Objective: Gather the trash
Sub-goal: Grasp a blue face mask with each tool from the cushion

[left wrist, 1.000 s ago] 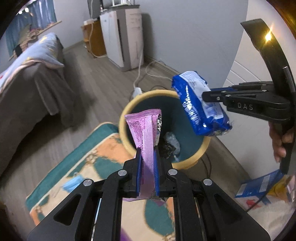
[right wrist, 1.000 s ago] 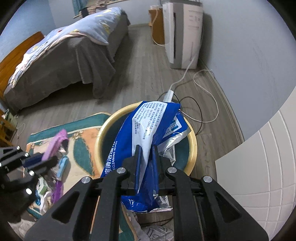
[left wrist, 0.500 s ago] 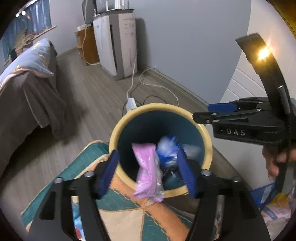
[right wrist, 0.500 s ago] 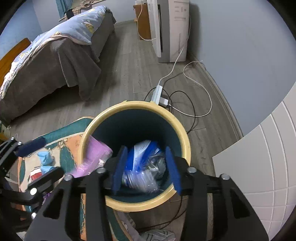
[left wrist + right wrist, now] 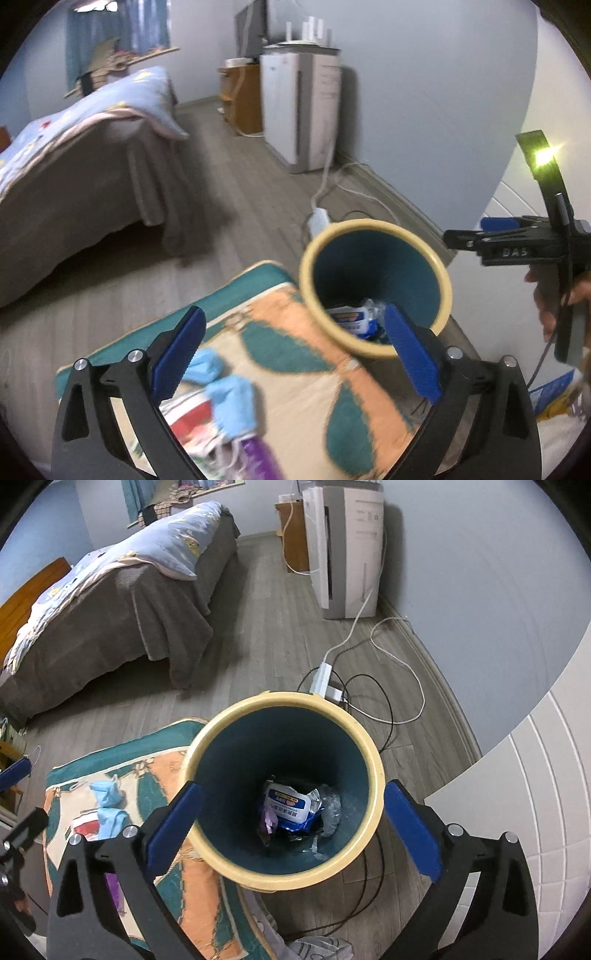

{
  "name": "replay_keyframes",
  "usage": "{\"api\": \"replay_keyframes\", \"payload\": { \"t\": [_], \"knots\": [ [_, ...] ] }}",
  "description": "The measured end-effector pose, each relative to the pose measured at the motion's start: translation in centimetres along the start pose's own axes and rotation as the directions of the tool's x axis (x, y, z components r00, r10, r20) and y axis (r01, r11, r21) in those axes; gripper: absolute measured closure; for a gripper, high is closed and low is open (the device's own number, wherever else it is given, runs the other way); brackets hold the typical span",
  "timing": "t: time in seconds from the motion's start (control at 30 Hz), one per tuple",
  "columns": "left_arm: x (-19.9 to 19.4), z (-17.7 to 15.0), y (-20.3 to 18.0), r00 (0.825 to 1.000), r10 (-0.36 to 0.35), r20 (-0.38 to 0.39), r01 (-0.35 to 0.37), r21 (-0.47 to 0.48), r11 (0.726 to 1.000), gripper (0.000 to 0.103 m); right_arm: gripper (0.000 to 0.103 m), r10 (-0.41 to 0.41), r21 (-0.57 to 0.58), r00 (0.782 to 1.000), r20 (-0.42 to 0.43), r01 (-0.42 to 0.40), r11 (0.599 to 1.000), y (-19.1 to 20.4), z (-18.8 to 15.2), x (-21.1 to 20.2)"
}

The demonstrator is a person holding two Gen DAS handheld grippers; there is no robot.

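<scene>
A round bin with a cream rim (image 5: 375,760) and dark teal inside stands on the floor; it also shows in the left wrist view (image 5: 445,284). Inside lie the blue wipes pack (image 5: 291,806) and the purple wrapper (image 5: 266,821). My right gripper (image 5: 291,821) is wide open and empty above the bin. My left gripper (image 5: 293,349) is wide open and empty, over the rug (image 5: 288,376) to the left of the bin. Blue face masks (image 5: 229,395) and a purple wrapper (image 5: 258,459) lie on the rug.
A bed (image 5: 122,602) stands at the left. A white air purifier (image 5: 343,550) stands by the far wall, with a power strip (image 5: 321,675) and loose cables behind the bin. More packets (image 5: 554,391) lie at the right of the bin.
Both grippers opened over the bin and dropped the purple wrapper and the blue wipes pack into it. The left gripper has since swung left, over the rug.
</scene>
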State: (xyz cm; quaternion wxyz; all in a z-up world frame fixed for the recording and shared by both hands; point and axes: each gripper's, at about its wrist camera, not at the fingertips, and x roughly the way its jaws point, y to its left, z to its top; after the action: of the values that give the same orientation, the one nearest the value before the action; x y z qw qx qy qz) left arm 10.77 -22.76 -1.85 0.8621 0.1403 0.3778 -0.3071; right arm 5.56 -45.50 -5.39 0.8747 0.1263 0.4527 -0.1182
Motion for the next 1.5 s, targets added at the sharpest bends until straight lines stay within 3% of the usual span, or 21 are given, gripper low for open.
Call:
{"api": "replay_keyframes", "payload": {
  "t": [0.4,0.7,0.97,1.3,1.43,1.5],
  "knots": [
    [-8.4,-4.2,7.4,0.986,0.164,0.030,-0.160,-0.096,0.982,0.006,0.006,0.068,-0.127,0.996,0.054,-0.060,0.990,7.7,-0.5,-4.8],
    [-10.2,-7.9,12.4,0.965,0.261,0.011,-0.253,-0.214,0.943,0.006,0.006,0.134,-0.187,0.990,0.037,-0.125,0.974,16.5,-1.0,-5.2],
    [-8.5,-10.8,15.7,0.945,0.322,-0.057,-0.326,-0.246,0.913,0.006,0.006,0.125,-0.239,0.992,0.002,-0.121,0.964,23.4,-2.3,-0.9],
    [-5.7,-11.6,18.1,0.935,0.333,-0.123,-0.354,-0.257,0.899,0.006,0.006,0.078,-0.279,0.988,-0.133,-0.113,0.954,24.9,-5.9,5.8],
    [-4.7,-11.3,18.9,0.937,0.323,-0.131,-0.347,-0.286,0.893,0.006,0.006,0.087,-0.252,0.979,-0.186,-0.133,0.958,24.8,-6.4,7.6],
    [-3.9,-11.1,19.1,0.930,0.343,-0.135,-0.367,-0.275,0.889,0.006,0.006,0.095,-0.235,0.974,-0.206,-0.144,0.961,24.8,-6.5,8.5]
  ]
}}
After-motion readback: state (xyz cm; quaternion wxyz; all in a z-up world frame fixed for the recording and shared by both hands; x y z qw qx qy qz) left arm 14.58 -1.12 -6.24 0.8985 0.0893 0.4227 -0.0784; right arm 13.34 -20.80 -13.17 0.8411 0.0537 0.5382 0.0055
